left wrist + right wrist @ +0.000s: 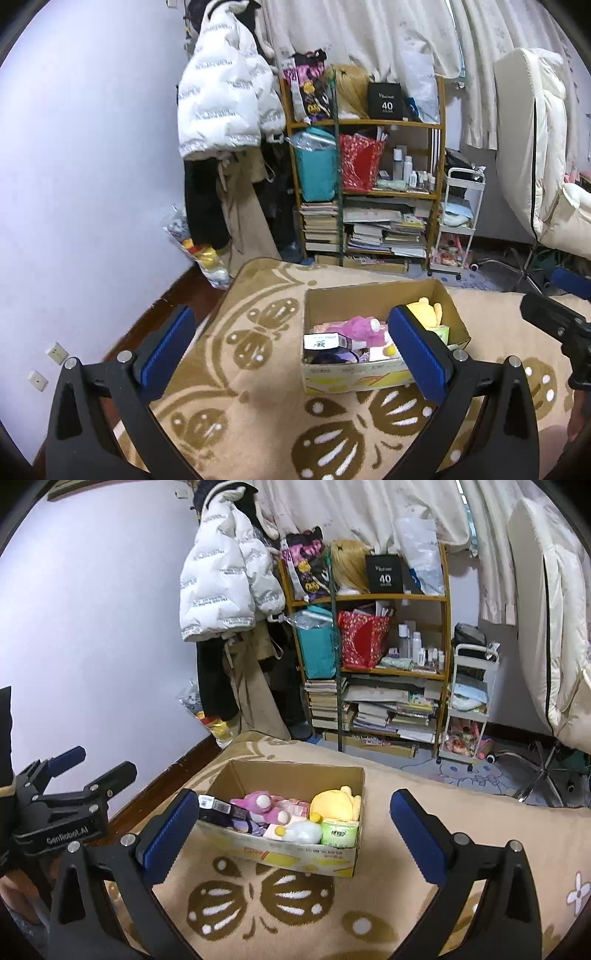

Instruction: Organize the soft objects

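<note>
Both sets of tongs hang above the rug with their blue pads spread wide and nothing between them — the left tongs (291,347) and the right tongs (295,829) each face the same cardboard box (236,775). The box sits open on the beige butterfly-patterned rug (388,904), near the left tongs' right pad in that view. Inside it lie the soft things: a pink plush toy (260,806), a yellow plush toy (334,805), a white fluffy ball (304,830) and a green tissue pack (338,833), crowded together. Beyond the rug stands a wooden shelf (369,123) — books stacked low, a black box marked 40 (384,100) on top. A white puffer jacket (221,92) hangs to its left.
</note>
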Demonstrator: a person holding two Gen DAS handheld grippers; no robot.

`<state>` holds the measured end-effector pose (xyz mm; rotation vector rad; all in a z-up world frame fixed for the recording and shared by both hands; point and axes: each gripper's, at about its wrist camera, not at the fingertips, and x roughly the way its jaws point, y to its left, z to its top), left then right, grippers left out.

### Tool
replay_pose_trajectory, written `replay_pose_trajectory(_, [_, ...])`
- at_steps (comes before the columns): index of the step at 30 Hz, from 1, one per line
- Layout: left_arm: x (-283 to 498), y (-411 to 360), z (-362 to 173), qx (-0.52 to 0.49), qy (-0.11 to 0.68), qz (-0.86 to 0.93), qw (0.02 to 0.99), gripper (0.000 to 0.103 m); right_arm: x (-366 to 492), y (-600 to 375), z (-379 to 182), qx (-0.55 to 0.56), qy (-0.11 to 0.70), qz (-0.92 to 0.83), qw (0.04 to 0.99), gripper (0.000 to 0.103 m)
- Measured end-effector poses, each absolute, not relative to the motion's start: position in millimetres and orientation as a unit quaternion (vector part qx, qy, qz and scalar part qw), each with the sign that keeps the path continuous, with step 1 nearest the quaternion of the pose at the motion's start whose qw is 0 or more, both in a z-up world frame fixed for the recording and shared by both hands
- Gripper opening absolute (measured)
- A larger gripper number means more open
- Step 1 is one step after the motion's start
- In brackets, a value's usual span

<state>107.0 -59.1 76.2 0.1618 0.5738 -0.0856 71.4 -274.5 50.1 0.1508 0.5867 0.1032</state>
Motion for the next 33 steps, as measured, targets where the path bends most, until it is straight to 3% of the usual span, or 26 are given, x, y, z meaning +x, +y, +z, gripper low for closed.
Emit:
replay_pose_trajectory(13, [32, -39, 97, 0.059, 0.242, -0.058, 0.967, 0.103, -3, -264, 73, 0.042, 0.247, 0.036, 0.967, 0.103])
replay_pose_trajectory(33, [-32, -10, 50, 0.058, 0.195, -0.045, 0.978, 0.103, -58, -268, 51, 0.041, 0.211, 0.027, 0.976, 0.103])
